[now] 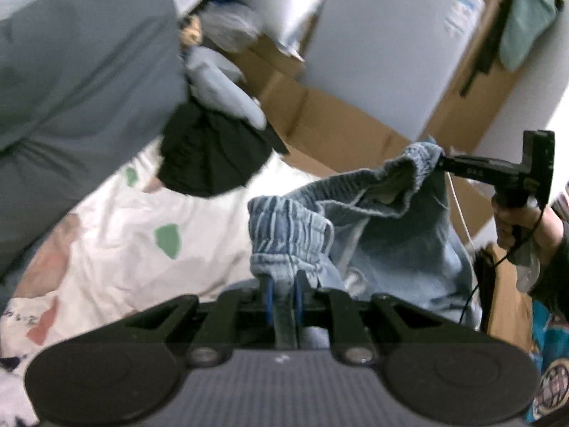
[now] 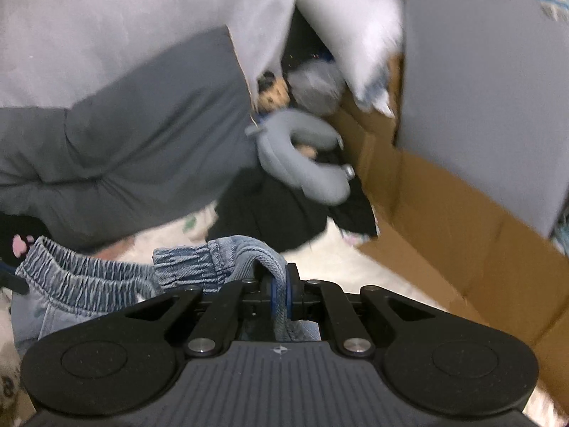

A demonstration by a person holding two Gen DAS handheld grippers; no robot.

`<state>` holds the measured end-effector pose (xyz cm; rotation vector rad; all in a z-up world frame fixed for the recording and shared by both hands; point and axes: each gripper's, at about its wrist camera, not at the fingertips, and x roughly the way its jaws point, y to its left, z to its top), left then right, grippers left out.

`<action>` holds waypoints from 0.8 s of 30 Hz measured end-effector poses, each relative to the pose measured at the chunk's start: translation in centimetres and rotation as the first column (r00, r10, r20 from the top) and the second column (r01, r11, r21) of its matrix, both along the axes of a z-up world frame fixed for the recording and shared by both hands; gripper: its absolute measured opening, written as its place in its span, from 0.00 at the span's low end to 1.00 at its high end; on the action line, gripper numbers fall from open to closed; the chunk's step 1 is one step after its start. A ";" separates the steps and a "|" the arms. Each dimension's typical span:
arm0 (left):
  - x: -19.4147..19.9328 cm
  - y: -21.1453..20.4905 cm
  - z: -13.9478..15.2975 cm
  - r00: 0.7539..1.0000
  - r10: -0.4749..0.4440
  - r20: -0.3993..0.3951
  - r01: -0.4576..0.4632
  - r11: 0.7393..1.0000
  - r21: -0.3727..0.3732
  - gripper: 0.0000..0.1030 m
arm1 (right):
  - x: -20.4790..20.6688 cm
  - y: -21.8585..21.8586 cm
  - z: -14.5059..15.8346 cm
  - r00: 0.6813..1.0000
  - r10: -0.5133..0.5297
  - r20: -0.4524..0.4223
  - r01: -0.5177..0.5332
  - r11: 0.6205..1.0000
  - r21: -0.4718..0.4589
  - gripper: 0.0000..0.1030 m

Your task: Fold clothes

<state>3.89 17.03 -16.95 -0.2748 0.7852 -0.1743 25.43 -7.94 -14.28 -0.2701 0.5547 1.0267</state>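
Observation:
A pair of light blue denim shorts (image 1: 391, 235) with an elastic waistband hangs in the air between both grippers. My left gripper (image 1: 284, 284) is shut on one side of the waistband, low in the left wrist view. The other gripper (image 1: 444, 162) shows at the right of that view, pinching the far end of the waistband, a hand on its handle. In the right wrist view my right gripper (image 2: 281, 291) is shut on the waistband (image 2: 227, 256), and the gathered band stretches off to the left.
Below lies a white sheet (image 1: 135, 249) with green and red patches. A grey quilt (image 1: 71, 89), a black garment (image 1: 213, 156) and a grey neck pillow (image 2: 302, 163) lie behind. Brown cardboard boxes (image 2: 462, 220) stand at the right.

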 end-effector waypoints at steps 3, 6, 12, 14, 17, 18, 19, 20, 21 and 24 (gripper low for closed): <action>-0.5 2.0 1.3 0.999 0.044 0.029 -0.043 0.999 -0.014 0.12 | 0.2 2.2 1.9 1.000 0.014 0.002 -0.014 1.000 0.011 0.03; -0.6 3.8 2.1 0.995 0.077 0.058 -0.077 0.997 -0.017 0.12 | 0.6 4.7 3.0 1.000 0.027 0.001 -0.027 1.000 0.009 0.03; -0.5 7.9 2.3 0.984 0.170 0.059 -0.168 0.985 -0.041 0.12 | 0.8 10.6 3.6 0.996 0.086 0.010 -0.086 0.996 -0.001 0.03; -0.7 9.4 2.3 0.978 0.200 0.055 -0.198 0.980 -0.036 0.12 | 0.7 12.8 3.4 0.993 0.114 -0.001 -0.114 0.993 0.002 0.03; -0.9 11.4 2.2 0.969 0.243 0.052 -0.243 0.970 -0.020 0.12 | 0.9 16.4 2.9 0.988 0.153 -0.022 -0.152 0.988 0.004 0.03; -1.1 12.1 2.2 0.965 0.257 0.049 -0.256 0.967 -0.012 0.12 | 0.9 17.6 2.8 0.986 0.164 -0.031 -0.164 0.986 0.003 0.03; -1.2 12.7 2.2 0.962 0.270 0.047 -0.270 0.963 -0.005 0.12 | 0.9 18.9 2.7 0.984 0.177 -0.031 -0.177 0.984 -0.008 0.03; -1.2 13.4 2.1 0.958 0.282 0.044 -0.282 0.959 0.005 0.12 | 1.0 20.5 2.6 0.981 0.193 -0.027 -0.194 0.981 -0.022 0.03; -1.3 14.1 1.9 0.954 0.297 0.040 -0.298 0.955 0.010 0.12 | 1.0 21.7 2.3 0.979 0.202 -0.029 -0.203 0.979 -0.031 0.03; -1.1 16.2 0.8 0.938 0.347 0.020 -0.347 0.938 0.016 0.12 | 1.2 25.1 1.1 0.974 0.220 -0.043 -0.223 0.973 -0.060 0.03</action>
